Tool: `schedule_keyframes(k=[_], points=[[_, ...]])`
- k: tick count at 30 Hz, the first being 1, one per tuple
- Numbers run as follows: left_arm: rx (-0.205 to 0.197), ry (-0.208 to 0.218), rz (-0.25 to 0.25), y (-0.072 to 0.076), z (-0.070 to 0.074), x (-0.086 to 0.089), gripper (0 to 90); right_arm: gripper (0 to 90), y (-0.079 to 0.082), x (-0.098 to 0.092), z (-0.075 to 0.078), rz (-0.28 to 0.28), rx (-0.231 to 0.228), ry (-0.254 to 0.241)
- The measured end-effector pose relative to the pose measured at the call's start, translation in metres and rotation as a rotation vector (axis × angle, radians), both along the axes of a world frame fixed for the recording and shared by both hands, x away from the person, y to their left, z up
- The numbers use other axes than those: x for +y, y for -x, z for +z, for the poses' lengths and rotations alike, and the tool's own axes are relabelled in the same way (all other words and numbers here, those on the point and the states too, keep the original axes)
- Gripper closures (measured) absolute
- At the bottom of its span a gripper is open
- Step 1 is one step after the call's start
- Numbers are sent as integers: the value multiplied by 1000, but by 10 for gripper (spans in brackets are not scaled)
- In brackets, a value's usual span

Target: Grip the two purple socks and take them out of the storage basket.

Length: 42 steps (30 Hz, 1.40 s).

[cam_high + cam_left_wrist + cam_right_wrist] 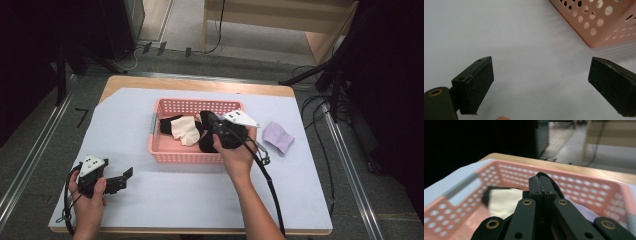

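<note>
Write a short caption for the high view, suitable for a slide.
Right tool shut on black sock over pink perforated plastic basket; left tool open on white table cover.

The high view looks forward and down from above the person's side onto the white-covered wooden table point(165, 195), taking in the whole top. The left gripper view sits low and close over that sheet, facing a corner of the pink perforated plastic basket point(599, 22). The right gripper view looks along its jaws, very near, across the same basket toward the far floor.
</note>
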<state>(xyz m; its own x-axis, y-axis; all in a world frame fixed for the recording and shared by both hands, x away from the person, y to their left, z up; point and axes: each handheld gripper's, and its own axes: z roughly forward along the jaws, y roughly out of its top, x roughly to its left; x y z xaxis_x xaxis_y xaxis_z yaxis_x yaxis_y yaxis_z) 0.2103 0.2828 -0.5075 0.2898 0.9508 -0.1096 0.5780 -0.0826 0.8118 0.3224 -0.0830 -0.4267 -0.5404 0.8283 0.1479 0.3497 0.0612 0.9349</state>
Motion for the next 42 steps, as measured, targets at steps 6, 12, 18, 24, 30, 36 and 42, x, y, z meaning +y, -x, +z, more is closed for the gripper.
schedule_keyframes(k=[6, 12, 18, 24, 30, 36, 42], points=[[0, 2, 3, 0, 0, 0, 73, 881, 5, 27, 12, 113, -5, -40], [3, -2, -1, 0, 0, 1, 73, 734, -6, 18, 10, 21, 4, -51], [4, 0, -1, 0, 0, 1, 72, 710, -32, -1, -13, -116, 145, 34], [5, 0, -1, 0, 0, 1, 72, 714, -45, -7, -21, -155, 322, -16], [4, 0, -2, 0, 0, 1, 73, 698, -51, -15, -15, -206, 339, -53], [8, 2, 1, 0, 0, 1, 72, 649, -64, -9, -18, -228, 278, 50], [7, 3, 0, 0, 0, 1, 72, 566, -78, 0, -32, -267, 302, 121]])
